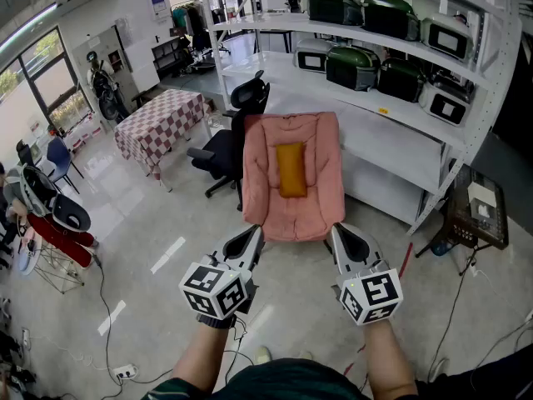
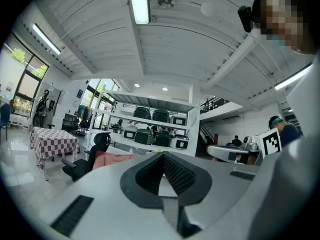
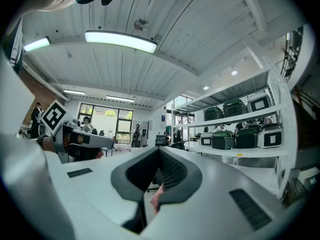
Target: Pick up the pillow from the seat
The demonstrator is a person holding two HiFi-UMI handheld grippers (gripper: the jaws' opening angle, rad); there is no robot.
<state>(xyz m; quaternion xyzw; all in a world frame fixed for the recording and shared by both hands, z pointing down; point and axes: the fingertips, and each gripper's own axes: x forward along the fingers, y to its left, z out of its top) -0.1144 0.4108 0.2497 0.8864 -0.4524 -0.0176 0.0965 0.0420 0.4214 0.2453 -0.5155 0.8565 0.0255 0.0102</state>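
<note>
Checked table (image 1: pixel 162 119): far to the left; its cloth has red and white squares.
Black chair (image 1: pixel 223 148): just left of the pink seat; it has wheels and an arm rest.
Left gripper (image 1: pixel 254 232): held out level in front of the person; its two jaws are pressed together at the tips; nothing sits between them; in the head view its tip shows by the seat's front left corner.
Pink seat (image 1: pixel 258 194): soft and puffy; it stands on the floor in front of the white shelf.
Pillow (image 1: pixel 291 170): small and orange-yellow; it lies in the middle of the seat, long side going up the back; it is well apart from both grippers - no jaw touches it.
Right gripper (image 1: pixel 337 228): level too, beside the left one; its jaws are closed at the tips and hold nothing; its tip shows by the seat's front right corner.
White shelf (image 1: pixel 400 115): behind the seat and to the right; green and black boxes (image 1: pixel 354 67) stand on it in rows.
</note>
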